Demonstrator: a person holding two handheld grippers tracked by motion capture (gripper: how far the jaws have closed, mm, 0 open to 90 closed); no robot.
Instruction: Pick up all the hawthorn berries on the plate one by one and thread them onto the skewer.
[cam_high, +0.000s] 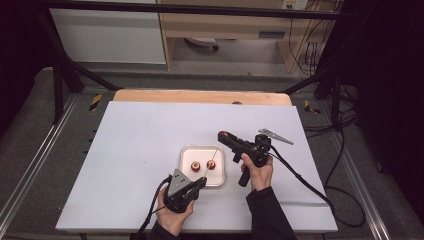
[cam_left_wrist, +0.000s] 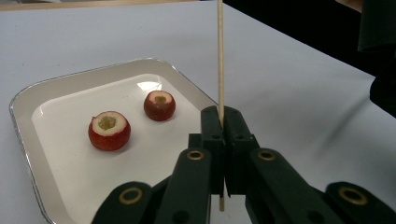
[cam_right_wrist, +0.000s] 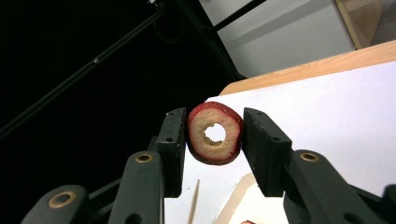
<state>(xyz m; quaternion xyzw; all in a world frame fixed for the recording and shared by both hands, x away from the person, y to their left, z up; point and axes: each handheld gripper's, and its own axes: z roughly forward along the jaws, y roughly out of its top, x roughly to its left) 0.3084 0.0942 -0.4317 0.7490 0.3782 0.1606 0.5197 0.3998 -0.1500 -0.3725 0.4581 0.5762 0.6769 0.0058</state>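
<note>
Right gripper view: cored fruit slice (cam_right_wrist: 215, 136) sits pinched between the jaws of the right gripper (cam_right_wrist: 214, 149), cut face toward the camera, hole straight through the middle. Red skin at the rim, pale flesh, hole roughly centred. In the high view the slice (cam_high: 223, 135) is up off the table, just beyond the far right corner of the tray (cam_high: 186, 150).

Skewer (cam_left_wrist: 220, 60) is clamped in the fully closed jaws of the left gripper (cam_left_wrist: 223, 140), held near its lower end, long axis running up and away from the jaws. High view shows the skewer (cam_high: 213, 157) angling from the left gripper (cam_high: 197, 184) over the tray, tip pointing far-right toward the slice, still apart from it.

Key relation: skewer axis vs. hole axis. Tip is near the slice but not at the hole; my read is the hole needs lining up with the tip before threading. Left hand (cam_high: 172, 215) near edge, right hand (cam_high: 258, 172) right of the tray.

Two more cored red pieces lie in the tray, near one (cam_left_wrist: 109, 130) and far one (cam_left_wrist: 159, 105), apart, cut ends up. White table (cam_high: 130, 150) under everything; a small saw-like tool (cam_high: 275, 135) lies far right.
</note>
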